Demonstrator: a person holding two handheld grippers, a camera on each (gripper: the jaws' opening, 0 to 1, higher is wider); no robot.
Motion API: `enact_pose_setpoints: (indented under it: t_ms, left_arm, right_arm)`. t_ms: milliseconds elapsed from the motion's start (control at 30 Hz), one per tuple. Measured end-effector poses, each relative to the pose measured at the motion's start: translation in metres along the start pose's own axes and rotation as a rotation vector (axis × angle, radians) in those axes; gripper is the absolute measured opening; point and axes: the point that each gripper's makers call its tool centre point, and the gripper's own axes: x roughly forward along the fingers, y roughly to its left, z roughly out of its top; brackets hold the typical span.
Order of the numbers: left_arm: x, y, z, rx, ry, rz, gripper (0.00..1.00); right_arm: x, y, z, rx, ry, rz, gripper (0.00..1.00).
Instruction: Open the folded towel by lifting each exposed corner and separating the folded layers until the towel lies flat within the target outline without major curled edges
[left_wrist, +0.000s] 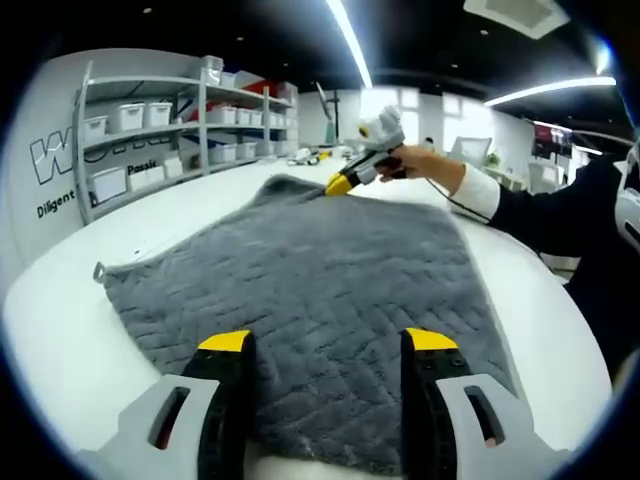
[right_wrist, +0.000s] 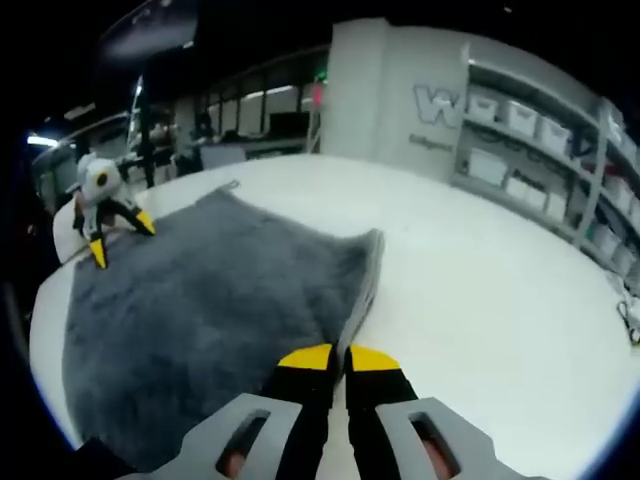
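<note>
A grey textured towel lies spread on the white table. In the left gripper view my left gripper stands open over the towel's near edge, nothing between its jaws. At the far corner my right gripper, held by a hand, pinches the towel. In the right gripper view my right gripper is shut on the towel, whose edge rises in a fold up to the jaws. Across the cloth the left gripper shows, jaws apart.
Shelves with white bins stand beyond the table's far left side, also the shelves. A person's dark sleeve reaches in from the right. Bare white tabletop surrounds the towel.
</note>
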Motion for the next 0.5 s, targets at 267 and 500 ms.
enact_pose_setpoints:
  t_ms: [267, 500]
  left_arm:
    - [0.009, 0.007, 0.004, -0.001, -0.018, 0.003, 0.58]
    - [0.014, 0.016, 0.007, -0.003, -0.030, 0.005, 0.58]
  right_arm:
    - [0.000, -0.008, -0.007, -0.078, 0.065, -0.081, 0.00]
    - [0.005, -0.014, -0.018, -0.109, 0.102, -0.100, 0.00]
